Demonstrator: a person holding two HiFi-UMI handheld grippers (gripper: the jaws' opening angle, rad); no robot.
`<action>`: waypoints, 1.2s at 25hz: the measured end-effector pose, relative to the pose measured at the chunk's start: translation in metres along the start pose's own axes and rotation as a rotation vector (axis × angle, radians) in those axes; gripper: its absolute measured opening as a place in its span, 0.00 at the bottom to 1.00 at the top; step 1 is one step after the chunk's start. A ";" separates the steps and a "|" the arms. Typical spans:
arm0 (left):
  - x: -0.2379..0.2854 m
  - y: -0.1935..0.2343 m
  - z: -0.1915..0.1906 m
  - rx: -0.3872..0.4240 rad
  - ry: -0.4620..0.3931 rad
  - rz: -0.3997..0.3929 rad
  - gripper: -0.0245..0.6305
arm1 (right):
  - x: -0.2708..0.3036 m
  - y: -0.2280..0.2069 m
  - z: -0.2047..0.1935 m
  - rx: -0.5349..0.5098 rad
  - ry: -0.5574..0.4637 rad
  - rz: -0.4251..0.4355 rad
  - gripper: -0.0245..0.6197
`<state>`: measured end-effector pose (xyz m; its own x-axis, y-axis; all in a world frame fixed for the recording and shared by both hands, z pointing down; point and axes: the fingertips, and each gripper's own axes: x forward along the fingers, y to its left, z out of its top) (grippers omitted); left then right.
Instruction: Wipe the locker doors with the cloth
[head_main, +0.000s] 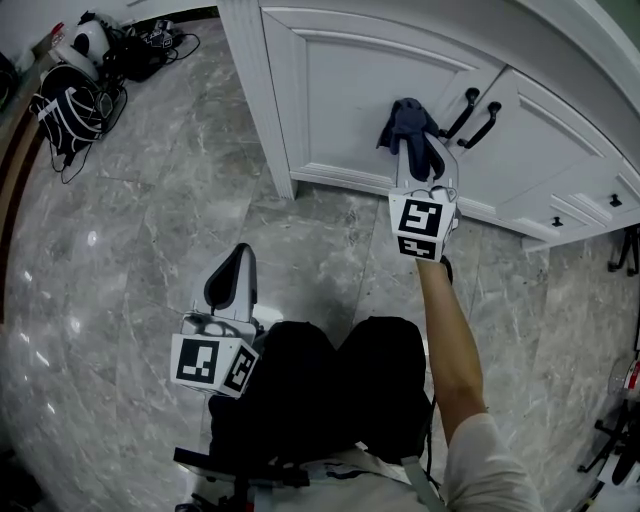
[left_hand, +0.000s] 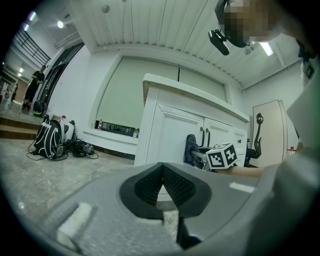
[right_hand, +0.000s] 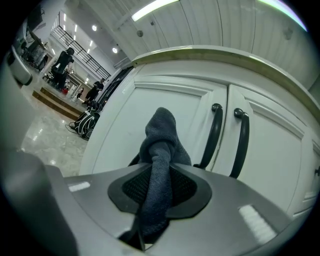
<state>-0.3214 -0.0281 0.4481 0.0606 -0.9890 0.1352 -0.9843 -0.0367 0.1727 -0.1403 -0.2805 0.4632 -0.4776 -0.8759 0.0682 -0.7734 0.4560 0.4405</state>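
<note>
A dark blue-grey cloth (head_main: 405, 122) is bunched between the jaws of my right gripper (head_main: 418, 152), which is shut on it. The cloth (right_hand: 161, 145) rests against the white left locker door (head_main: 360, 95), just left of the two black handles (head_main: 470, 115). In the right gripper view the handles (right_hand: 215, 135) stand to the right of the cloth, with the right door (right_hand: 280, 150) beyond them. My left gripper (head_main: 230, 282) hangs low over the marble floor, away from the doors. Its pads (left_hand: 150, 184) meet at the tip with nothing between them.
A backpack and cabled gear (head_main: 75, 95) lie on the grey marble floor (head_main: 150, 230) at the back left. The person's black-clad legs (head_main: 330, 390) are below. Small drawers with black knobs (head_main: 557, 221) sit right of the doors. An office chair (left_hand: 258, 135) stands further right.
</note>
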 end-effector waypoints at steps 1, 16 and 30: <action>0.000 0.001 0.000 0.000 0.000 0.003 0.04 | 0.001 0.001 -0.004 0.003 0.005 0.000 0.17; -0.004 0.012 -0.007 -0.004 0.012 0.026 0.04 | 0.008 0.036 -0.071 0.040 0.095 0.032 0.17; -0.019 0.041 0.003 -0.015 0.002 0.045 0.04 | 0.036 0.113 -0.011 0.024 0.061 0.133 0.17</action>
<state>-0.3638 -0.0109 0.4495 0.0172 -0.9892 0.1454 -0.9833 0.0096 0.1815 -0.2398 -0.2621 0.5256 -0.5510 -0.8151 0.1791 -0.7151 0.5717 0.4021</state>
